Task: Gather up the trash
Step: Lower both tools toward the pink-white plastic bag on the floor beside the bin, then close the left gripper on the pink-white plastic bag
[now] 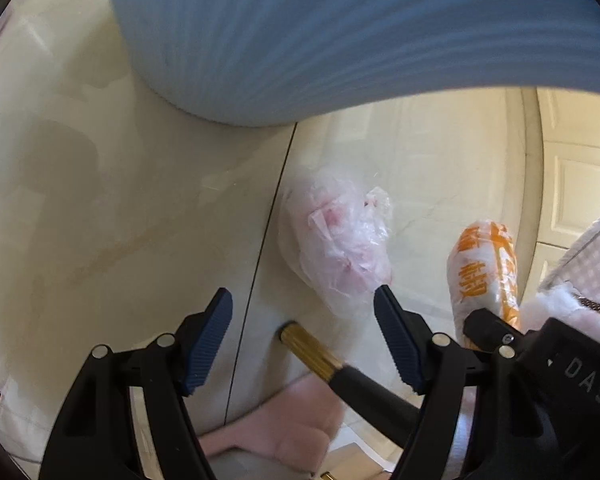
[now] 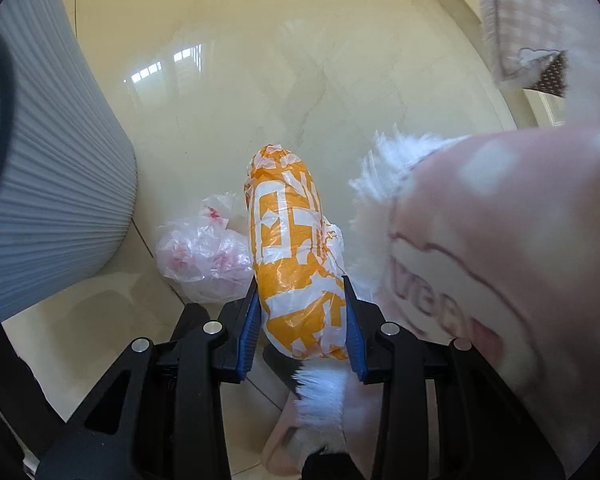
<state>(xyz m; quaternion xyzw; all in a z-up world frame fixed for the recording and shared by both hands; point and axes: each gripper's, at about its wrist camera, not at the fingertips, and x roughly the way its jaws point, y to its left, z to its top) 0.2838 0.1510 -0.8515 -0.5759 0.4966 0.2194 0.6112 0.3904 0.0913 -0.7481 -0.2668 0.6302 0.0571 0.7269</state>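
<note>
An orange-and-white plastic bag bundle [image 2: 292, 248] is held in my right gripper [image 2: 300, 300], whose blue pads are shut on its lower part, above the floor. It also shows in the left wrist view [image 1: 484, 272], at the right. A crumpled clear pink plastic bag [image 1: 340, 240] lies on the tile floor; in the right wrist view [image 2: 204, 256] it lies left of the orange bundle. My left gripper [image 1: 304, 312] is open and empty, just short of the pink bag, with its right pad near the bag's edge.
A ribbed pale-blue bin [image 1: 340, 32] stands close ahead of the left gripper and left in the right wrist view [image 2: 52, 168]. A pink fuzzy sleeve [image 2: 500, 280] and slippers [image 1: 284, 432] are near. A gold-tipped black leg [image 1: 312, 352] and white cabinet doors [image 1: 580, 184] stand nearby.
</note>
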